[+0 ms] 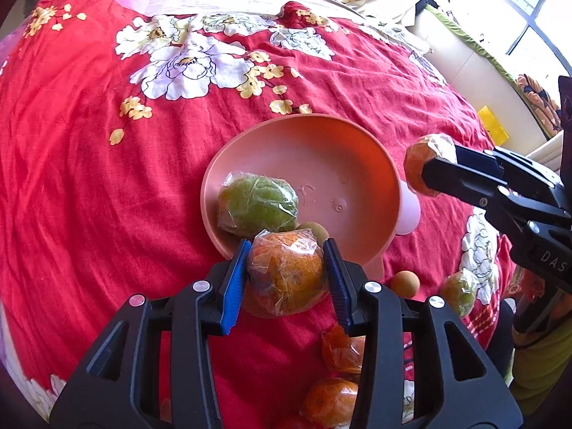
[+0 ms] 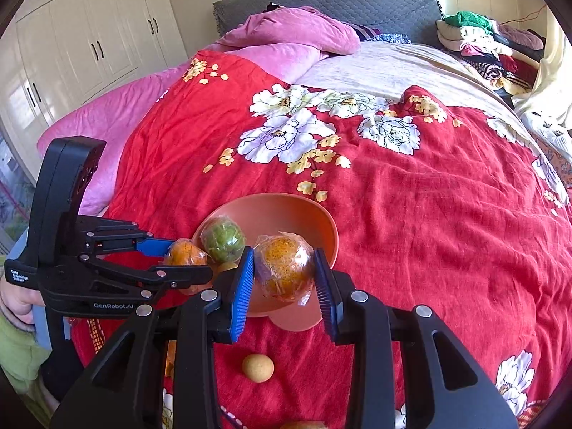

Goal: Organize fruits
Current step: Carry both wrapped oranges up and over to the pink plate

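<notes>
Both fruits are round, with no clear long axis. The left gripper (image 1: 286, 275) clamps a plastic-wrapped orange (image 1: 286, 271) just over the near rim of the smooth pink bowl (image 1: 357, 150) — inside lies a wrapped green fruit (image 1: 259, 203). The right gripper (image 2: 284, 268) pinches another wrapped orange (image 2: 284, 268) above the bowl, on the bed's crinkled red floral quilt (image 1: 89, 178).

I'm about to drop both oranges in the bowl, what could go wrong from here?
The bowl sits tilted on soft bedding; two drops might tip it. The left gripper and right gripper converge there and could collide. The oranges are in slippery wrap and may slide early.
</notes>
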{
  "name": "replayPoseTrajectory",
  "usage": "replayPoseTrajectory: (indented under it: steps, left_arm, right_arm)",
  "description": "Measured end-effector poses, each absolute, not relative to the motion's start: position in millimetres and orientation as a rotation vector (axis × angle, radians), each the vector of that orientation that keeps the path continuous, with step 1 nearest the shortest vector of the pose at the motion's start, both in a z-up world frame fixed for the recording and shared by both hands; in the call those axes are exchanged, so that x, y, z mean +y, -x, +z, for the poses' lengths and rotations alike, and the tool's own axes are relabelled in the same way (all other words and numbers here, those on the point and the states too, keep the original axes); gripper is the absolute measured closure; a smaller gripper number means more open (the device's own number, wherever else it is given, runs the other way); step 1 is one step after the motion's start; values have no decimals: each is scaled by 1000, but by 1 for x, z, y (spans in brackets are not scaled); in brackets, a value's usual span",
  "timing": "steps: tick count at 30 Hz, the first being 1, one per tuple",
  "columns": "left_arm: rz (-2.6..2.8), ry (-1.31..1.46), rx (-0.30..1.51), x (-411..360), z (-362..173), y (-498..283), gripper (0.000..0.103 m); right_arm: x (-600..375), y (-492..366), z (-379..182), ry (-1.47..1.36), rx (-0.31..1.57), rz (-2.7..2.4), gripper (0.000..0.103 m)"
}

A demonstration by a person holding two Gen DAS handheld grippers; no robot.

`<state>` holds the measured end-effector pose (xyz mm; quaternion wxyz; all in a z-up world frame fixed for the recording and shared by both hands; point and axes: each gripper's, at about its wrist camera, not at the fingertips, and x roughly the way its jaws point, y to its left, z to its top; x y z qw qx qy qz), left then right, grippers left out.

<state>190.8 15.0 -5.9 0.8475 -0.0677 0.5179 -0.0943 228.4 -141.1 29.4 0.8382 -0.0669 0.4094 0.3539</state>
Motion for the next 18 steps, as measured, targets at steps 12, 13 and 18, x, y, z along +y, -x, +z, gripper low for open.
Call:
replayPoseTrajectory:
  steps: [12,13,18]
  left_arm:
    - [-198,160,1085,21,-9,-200,70]
    - [-197,161,1084,21,-10,-201,70]
    - [-192,172,1083,25,-12,-206,70]
  right_arm:
    - [-134,-241,14,146,900,744,71]
    - [-133,-242,13,146,902,744,71]
    - [-131,-245,10,149,909,742,71]
